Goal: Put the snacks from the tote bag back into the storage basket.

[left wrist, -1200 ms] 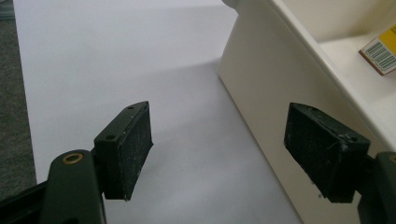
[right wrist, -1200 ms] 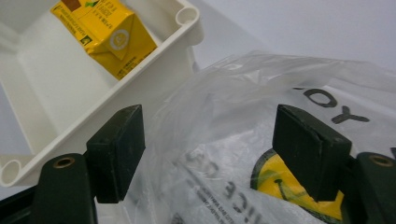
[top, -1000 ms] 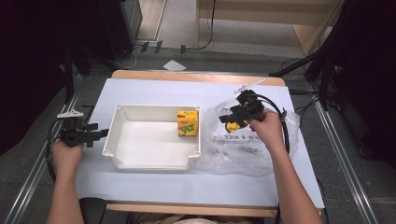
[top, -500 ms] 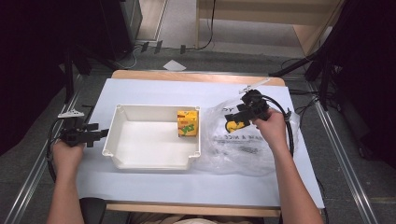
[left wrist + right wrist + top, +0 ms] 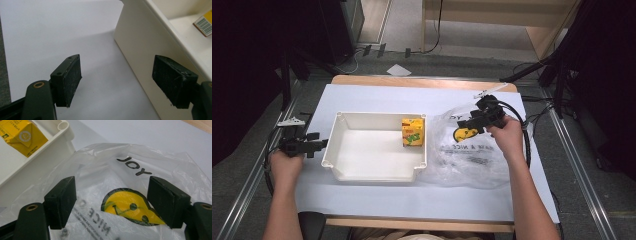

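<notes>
Right of the white tray [image 5: 377, 172] on the bench [image 5: 377, 95], a clear plastic bag [image 5: 472, 160] with a yellow smiley lies crumpled, its edge touching the tray. Over it hovers the right gripper [image 5: 463, 125], jaws wide, nothing between them. Inside the tray stands a yellow carton [image 5: 412, 132]. Left of the tray, the left gripper [image 5: 323, 145] rests, jaws wide and empty.

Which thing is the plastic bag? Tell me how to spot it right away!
Find the big white tray on the table. Just to its right lies the plastic bag, crumpled, under the right gripper. It is the see-through thing, with black letters and a yellow smiley face.
</notes>
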Motion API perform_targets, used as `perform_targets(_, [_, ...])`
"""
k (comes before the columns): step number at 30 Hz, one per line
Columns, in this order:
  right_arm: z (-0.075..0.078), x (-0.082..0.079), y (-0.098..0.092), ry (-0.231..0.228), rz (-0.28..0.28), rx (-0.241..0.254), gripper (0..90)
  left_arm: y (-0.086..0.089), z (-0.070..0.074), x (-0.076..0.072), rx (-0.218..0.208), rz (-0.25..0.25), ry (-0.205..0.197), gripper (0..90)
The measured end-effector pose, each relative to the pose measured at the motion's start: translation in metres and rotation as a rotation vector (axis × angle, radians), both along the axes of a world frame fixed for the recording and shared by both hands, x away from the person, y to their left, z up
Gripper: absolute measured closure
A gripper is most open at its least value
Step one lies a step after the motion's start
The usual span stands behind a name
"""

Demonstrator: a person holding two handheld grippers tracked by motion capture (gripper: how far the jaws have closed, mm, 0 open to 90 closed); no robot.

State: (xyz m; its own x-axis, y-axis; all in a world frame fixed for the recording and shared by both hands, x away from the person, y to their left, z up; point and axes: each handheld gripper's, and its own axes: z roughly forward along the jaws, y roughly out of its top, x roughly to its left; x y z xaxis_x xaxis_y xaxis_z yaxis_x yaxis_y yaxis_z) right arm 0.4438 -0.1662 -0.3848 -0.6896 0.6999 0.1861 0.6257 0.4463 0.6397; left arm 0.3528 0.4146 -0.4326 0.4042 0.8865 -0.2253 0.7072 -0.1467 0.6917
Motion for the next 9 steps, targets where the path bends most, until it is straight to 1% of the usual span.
perform_targets(3, [-0.0001,0.0007,-0.0010,0.001,0.003,0.003,24.5,0.0009,-0.0002,-0.0001,-0.002,0.005,0.002,24.6])
perform_targets(6, [-0.0015,0.0016,0.0000,0.003,0.008,-0.004,24.5,0.0012,-0.0003,-0.0002,0.000,0.004,0.003,24.6])
perform_targets(7, [-0.0017,0.0016,0.0008,0.009,0.001,-0.009,24.5,0.0013,-0.0003,-0.0003,0.001,0.003,0.005,24.6])
perform_targets(8, [-0.0022,0.0027,0.0010,0.004,-0.001,-0.011,24.5,0.0013,-0.0003,-0.0004,0.001,0.003,0.006,24.6])
perform_targets(9, [-0.0027,0.0038,0.0011,-0.010,-0.002,-0.004,24.6,0.0015,-0.0003,-0.0005,0.001,0.003,0.006,24.6])
